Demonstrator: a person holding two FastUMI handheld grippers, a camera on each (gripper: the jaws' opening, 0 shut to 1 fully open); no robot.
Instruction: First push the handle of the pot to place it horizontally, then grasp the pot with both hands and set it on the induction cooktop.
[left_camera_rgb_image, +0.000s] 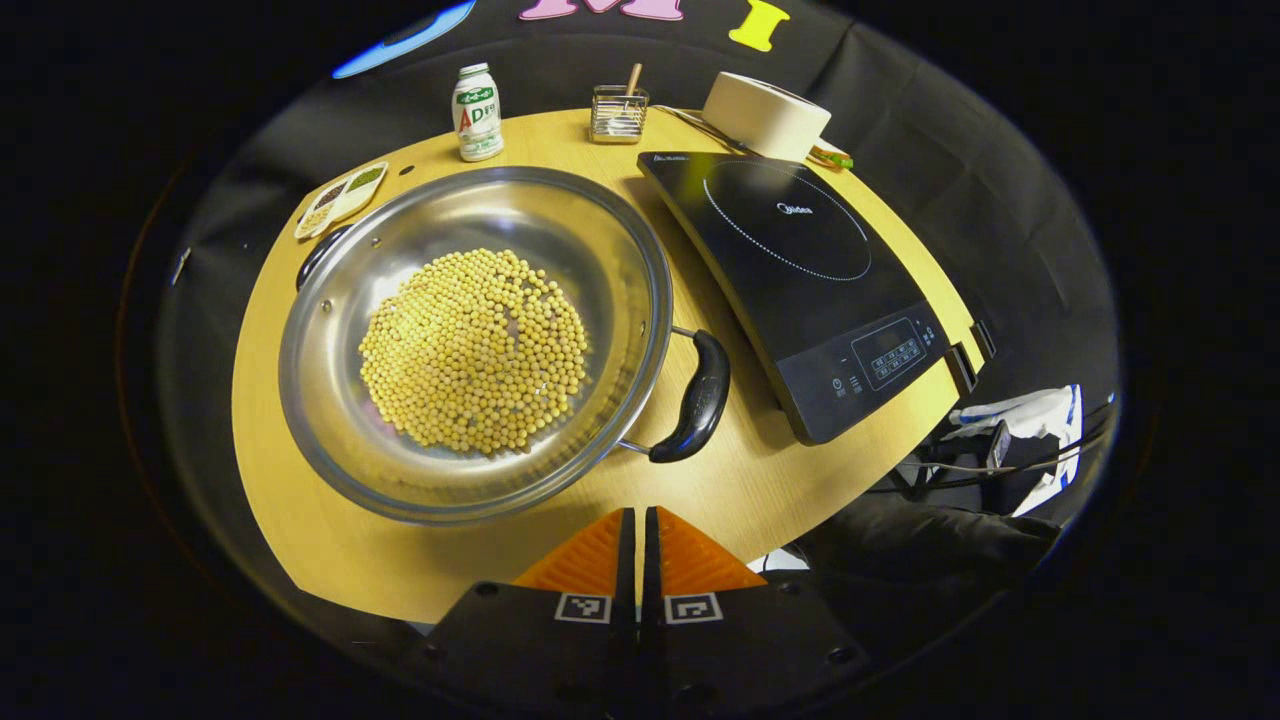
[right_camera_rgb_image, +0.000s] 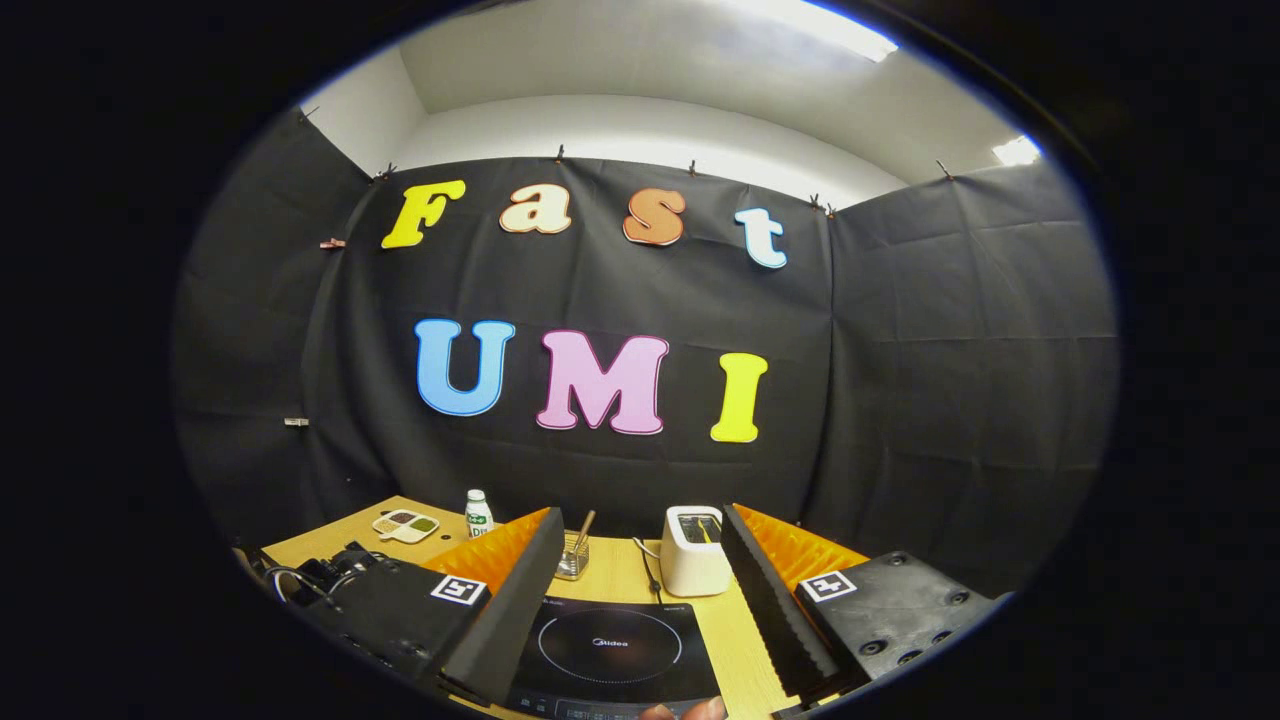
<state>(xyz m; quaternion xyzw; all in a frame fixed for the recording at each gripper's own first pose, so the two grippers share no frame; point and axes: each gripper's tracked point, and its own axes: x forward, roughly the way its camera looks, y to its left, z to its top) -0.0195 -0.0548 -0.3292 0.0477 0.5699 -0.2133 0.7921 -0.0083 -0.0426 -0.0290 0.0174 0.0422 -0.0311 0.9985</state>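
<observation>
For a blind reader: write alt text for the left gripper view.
A steel pot of yellow beans sits on a wooden table, its black handle towards an empty induction cooktop. The shut left gripper hovers just short of the pot.

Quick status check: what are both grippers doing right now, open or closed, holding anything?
Left gripper: jaws closed, holding nothing, just short of the pot.
Right gripper: jaws open, holding nothing, raised above the induction cooktop.

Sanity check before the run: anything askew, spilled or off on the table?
No spills: the beans sit inside the pot. The pot's near handle points diagonally toward the induction cooktop rather than lying horizontal. Cooktop sits angled on the table.
</observation>
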